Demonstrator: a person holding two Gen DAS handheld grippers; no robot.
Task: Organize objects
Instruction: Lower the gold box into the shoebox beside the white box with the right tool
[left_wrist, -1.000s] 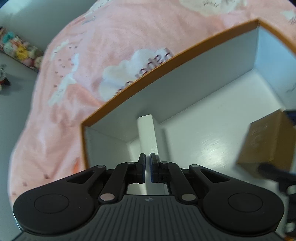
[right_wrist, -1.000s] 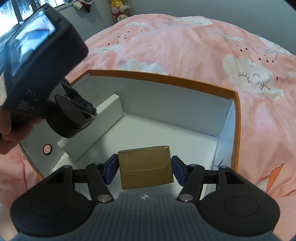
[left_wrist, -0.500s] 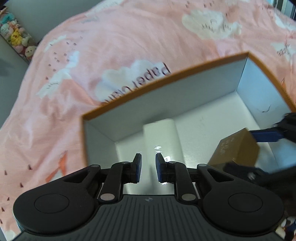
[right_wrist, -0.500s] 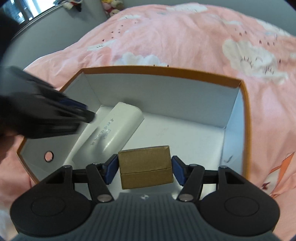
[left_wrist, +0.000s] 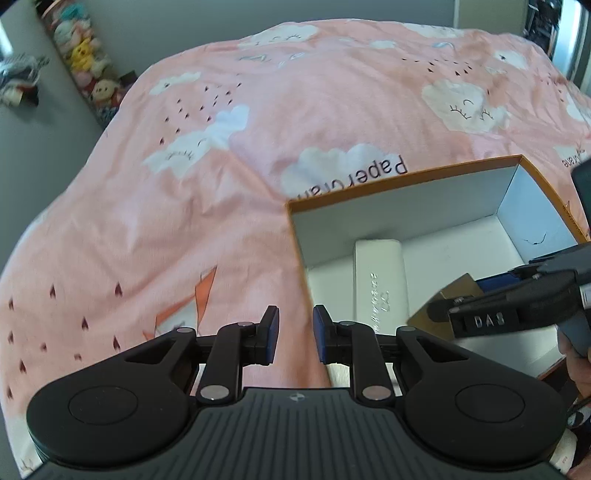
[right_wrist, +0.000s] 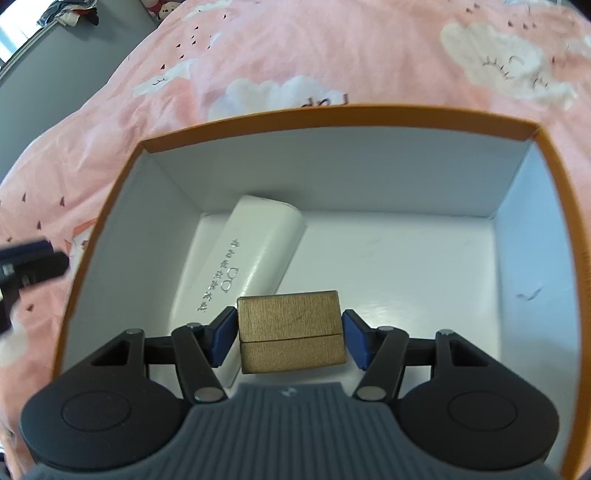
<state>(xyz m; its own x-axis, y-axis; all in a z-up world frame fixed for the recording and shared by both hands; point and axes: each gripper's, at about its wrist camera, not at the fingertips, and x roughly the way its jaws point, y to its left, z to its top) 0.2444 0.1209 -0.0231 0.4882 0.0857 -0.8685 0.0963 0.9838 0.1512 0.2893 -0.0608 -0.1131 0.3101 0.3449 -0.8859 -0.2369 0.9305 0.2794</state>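
An orange-rimmed box with white inside (right_wrist: 332, 118) lies on the pink bed; it also shows in the left wrist view (left_wrist: 406, 181). A white oblong case (right_wrist: 251, 254) lies flat on its floor at the left, also seen in the left wrist view (left_wrist: 380, 277). My right gripper (right_wrist: 290, 338) is shut on a small gold box (right_wrist: 290, 325) and holds it inside the orange box, next to the white case. My left gripper (left_wrist: 294, 334) is open and empty, above the bedspread just outside the box's left wall. The right gripper (left_wrist: 498, 314) shows at the right in the left wrist view.
The pink bedspread with cloud prints (left_wrist: 258, 129) surrounds the box. Plush toys (left_wrist: 88, 74) line a grey ledge at the far left. The box floor right of the white case (right_wrist: 406, 266) is bare.
My left gripper let go of the white case, opened and drew back out of the box to the left. The case now lies flat. My right gripper moved deeper into the box with the gold box.
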